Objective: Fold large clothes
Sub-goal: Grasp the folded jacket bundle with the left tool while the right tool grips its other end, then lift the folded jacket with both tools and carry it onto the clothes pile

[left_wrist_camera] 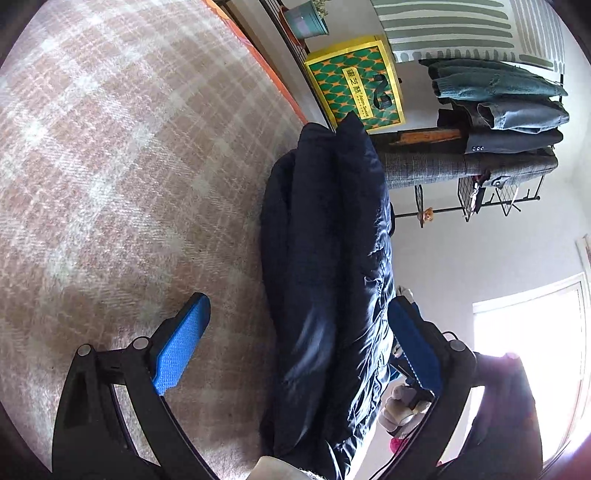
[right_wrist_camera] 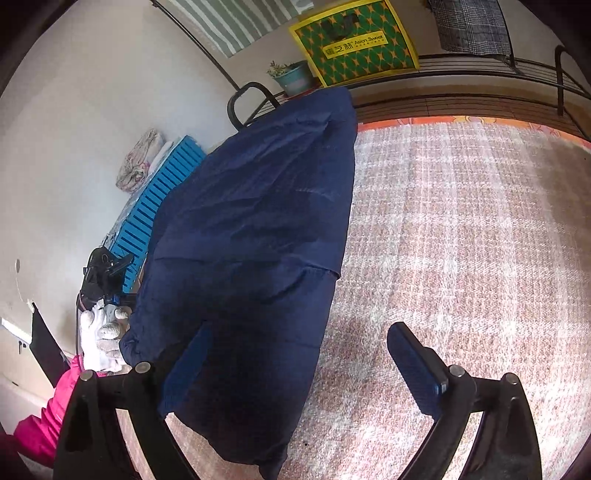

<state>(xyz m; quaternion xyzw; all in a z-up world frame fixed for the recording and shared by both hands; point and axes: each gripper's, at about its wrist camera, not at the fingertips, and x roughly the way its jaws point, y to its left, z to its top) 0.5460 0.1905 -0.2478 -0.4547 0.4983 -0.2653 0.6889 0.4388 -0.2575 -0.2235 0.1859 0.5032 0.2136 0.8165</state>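
A large navy padded coat (left_wrist_camera: 325, 266) lies folded in a long bundle on a pink and white plaid blanket (left_wrist_camera: 122, 166). My left gripper (left_wrist_camera: 299, 339) is open, its blue pads (left_wrist_camera: 181, 347) on either side of the coat's near end. In the right wrist view the same coat (right_wrist_camera: 251, 236) lies spread on the blanket (right_wrist_camera: 461, 240). My right gripper (right_wrist_camera: 295, 362) is open; its left pad is under the coat's near edge, its right pad (right_wrist_camera: 413, 365) over bare blanket. A gloved hand (right_wrist_camera: 105, 332) with the other gripper shows at the coat's left.
A yellow and green bag (left_wrist_camera: 354, 85) and a potted plant (left_wrist_camera: 306, 18) stand on a black metal rack at the far edge. Folded clothes (left_wrist_camera: 506, 122) hang on a rack. A blue slatted crate (right_wrist_camera: 159, 206) and pink fabric (right_wrist_camera: 48, 424) lie left of the coat.
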